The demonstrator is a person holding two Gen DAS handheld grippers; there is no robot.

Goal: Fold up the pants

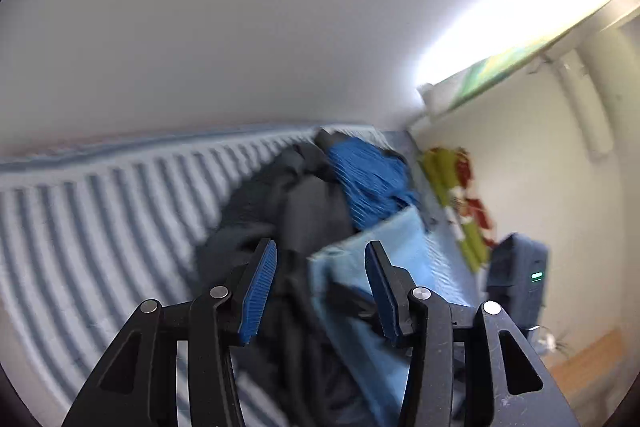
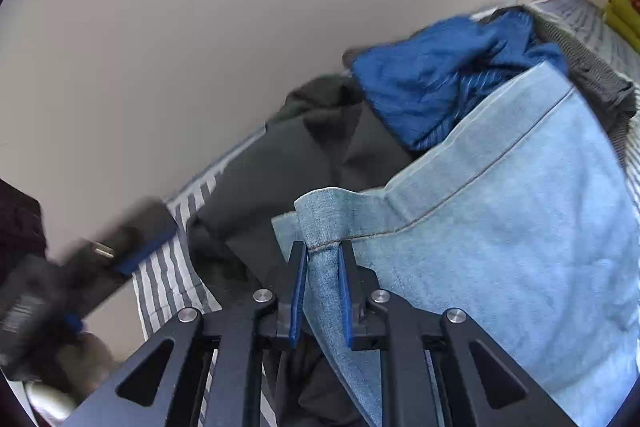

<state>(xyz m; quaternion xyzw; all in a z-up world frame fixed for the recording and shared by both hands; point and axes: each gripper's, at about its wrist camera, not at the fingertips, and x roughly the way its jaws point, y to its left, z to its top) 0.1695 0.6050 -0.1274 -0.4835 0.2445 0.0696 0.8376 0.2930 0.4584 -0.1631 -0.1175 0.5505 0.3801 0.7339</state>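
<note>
Light blue denim pants [image 2: 500, 227] hang lifted over a pile of clothes on a striped bed. My right gripper [image 2: 323, 251] is shut on a bunched hem edge of the pants, and the fabric fills the gap between the blue pads. In the left wrist view the same pants [image 1: 384, 259] lie ahead of my left gripper [image 1: 320, 259], which is open with nothing between its fingers. The left gripper [image 2: 132, 247] also shows blurred at the lower left of the right wrist view.
A dark grey garment [image 1: 288, 211] and a bright blue ribbed garment [image 1: 372, 179] are heaped on the striped bedsheet [image 1: 100, 227] by a white wall. A green and red cloth [image 1: 460, 195], a dark device with a green light [image 1: 520, 279] and wooden floor lie to the right.
</note>
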